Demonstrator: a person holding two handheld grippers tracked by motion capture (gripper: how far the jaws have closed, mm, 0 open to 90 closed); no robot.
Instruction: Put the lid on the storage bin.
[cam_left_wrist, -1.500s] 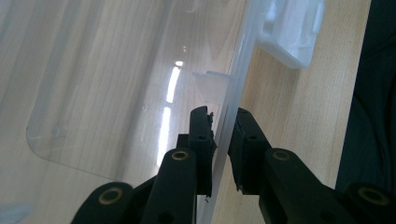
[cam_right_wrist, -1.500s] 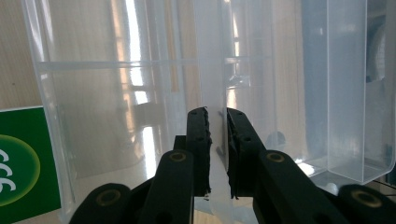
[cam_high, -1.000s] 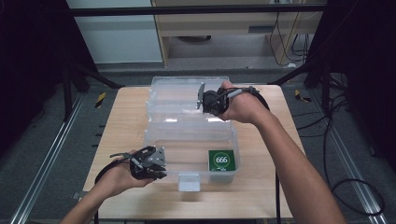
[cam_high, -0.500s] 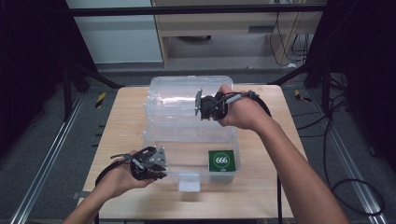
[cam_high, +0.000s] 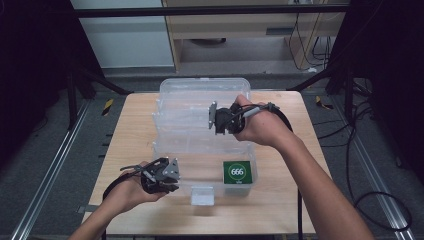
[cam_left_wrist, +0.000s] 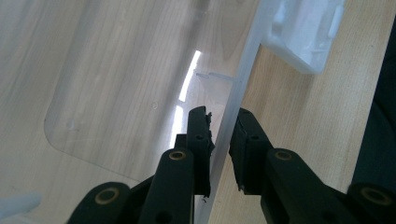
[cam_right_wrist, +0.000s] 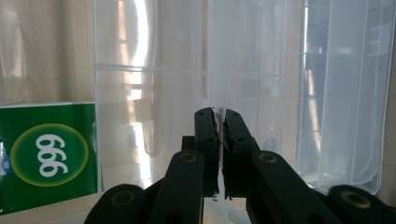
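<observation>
Clear box (cam_high: 200, 165) sits mid-desk (cam_high: 130, 130), lid (cam_high: 200, 107) now swung further toward you than a second ago, so it looks like closing. Your right claw (cam_high: 216, 119) is clamped on the lid's edge; left claw (cam_high: 172, 172) pinches the box's front-left wall, bracing it.

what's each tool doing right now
Left tool: shut on the clear box's front wall.
Right tool: shut on the clear lid.

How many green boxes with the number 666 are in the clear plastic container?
1. The green box sits in the front right corner of the clear container, also seen at the left of the right gripper view. Glare on the plastic could hide others.
</observation>
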